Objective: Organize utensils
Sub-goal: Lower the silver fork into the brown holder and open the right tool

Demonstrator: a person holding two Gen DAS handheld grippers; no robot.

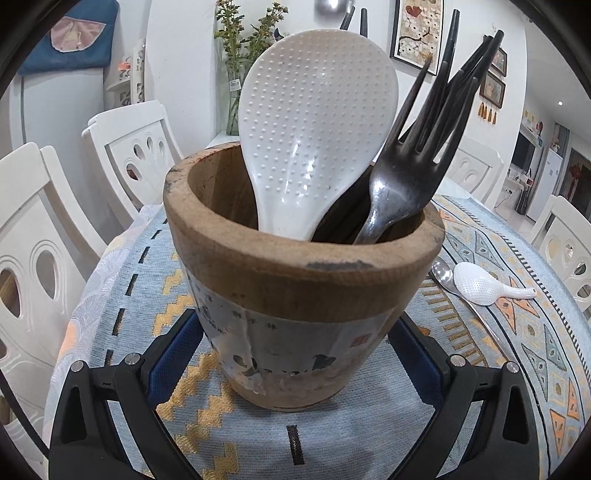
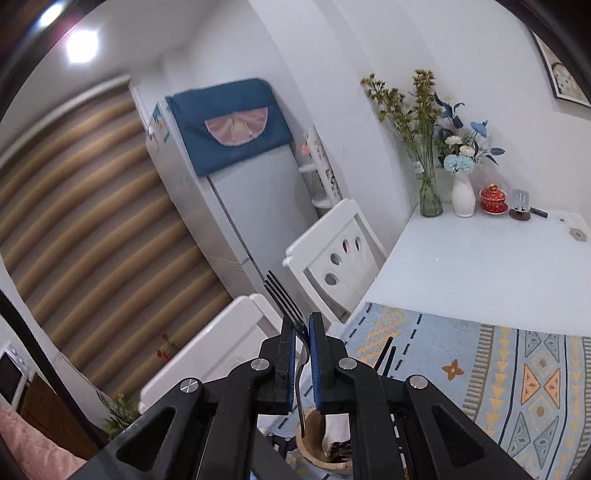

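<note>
Right tool point(image 2: 303, 332) pinches a fork point(image 2: 286, 299) above the wooden holder point(image 2: 314, 448); left tool point(image 1: 295, 354) spread around the holder

Right claw point(image 2: 303, 334) clamped; left claw point(image 1: 295, 332) spread wide.

A patterned tablecloth point(image 1: 236, 439) in blue-grey w/ orange zigzags & triangles is spread over the table; in the right wrist view it stops short of the far end, where bare white tabletop point(image 2: 480, 266) is seen. White chairs point(image 1: 133, 147) w/ teardrop cutouts are pulled up around it. By the wall, a clear glass vase point(image 2: 430, 192) of green stems is set just beside a white vase point(image 2: 463, 197) w/ blue & white flowers, and a red lidded cup point(image 2: 493, 197) on a saucer is parked next to that. A fridge point(image 2: 251, 206) is draped w/ a blue cover point(image 2: 229, 125) on top. Framed pics point(image 1: 419, 31) are hung on the wall.
</note>
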